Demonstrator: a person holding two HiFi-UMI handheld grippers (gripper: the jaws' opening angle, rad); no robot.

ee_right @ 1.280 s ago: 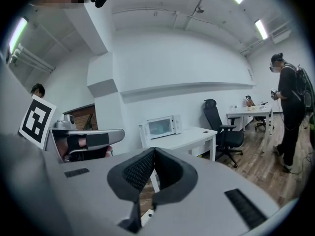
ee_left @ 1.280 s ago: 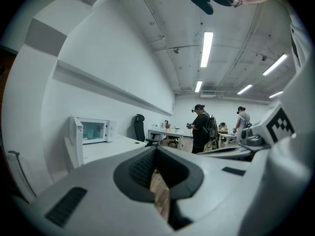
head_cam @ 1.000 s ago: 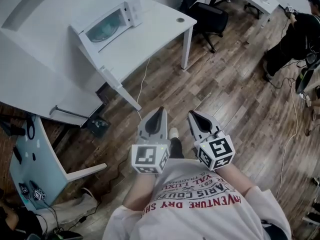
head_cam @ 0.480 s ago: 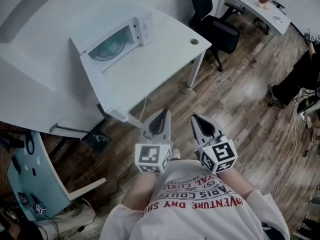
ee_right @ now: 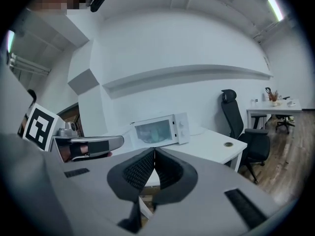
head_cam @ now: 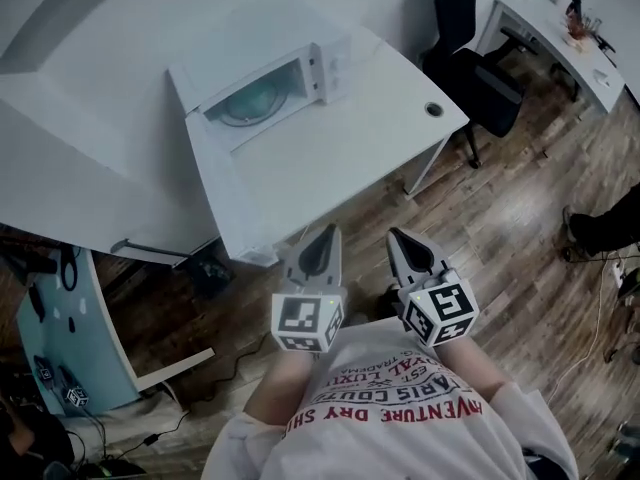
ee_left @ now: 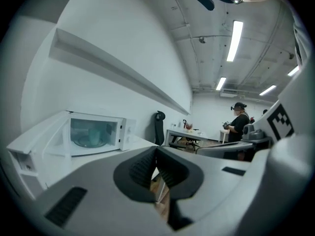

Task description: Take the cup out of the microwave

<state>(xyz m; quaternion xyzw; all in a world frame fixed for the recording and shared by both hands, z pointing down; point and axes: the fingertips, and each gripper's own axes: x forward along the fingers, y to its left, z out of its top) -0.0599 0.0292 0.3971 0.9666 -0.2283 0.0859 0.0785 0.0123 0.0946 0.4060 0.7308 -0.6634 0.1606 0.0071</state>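
A white microwave [head_cam: 265, 93] stands at the back of a white table [head_cam: 340, 158], its door looking shut. Through the door glass a pale teal cup [ee_left: 93, 134] shows dimly; the right gripper view has the cup [ee_right: 156, 131] too. My left gripper [head_cam: 322, 238] and right gripper [head_cam: 398, 240] are held side by side at chest height, just short of the table's near edge and well away from the microwave. In its own view the left gripper [ee_left: 156, 149] has its jaws together with nothing between them. The right gripper [ee_right: 154, 150] stands the same way.
A black office chair [head_cam: 480, 68] stands to the right of the table, with a second white desk [head_cam: 560, 28] behind it. Another person [ee_left: 240, 122] stands far off to the right. A pale blue desk [head_cam: 55, 338] with small items sits low at the left. The floor is wood.
The table and microwave have drawn closer and shifted right and down in the head view. Both grippers have stayed shut and side by side, now near the table's edge.
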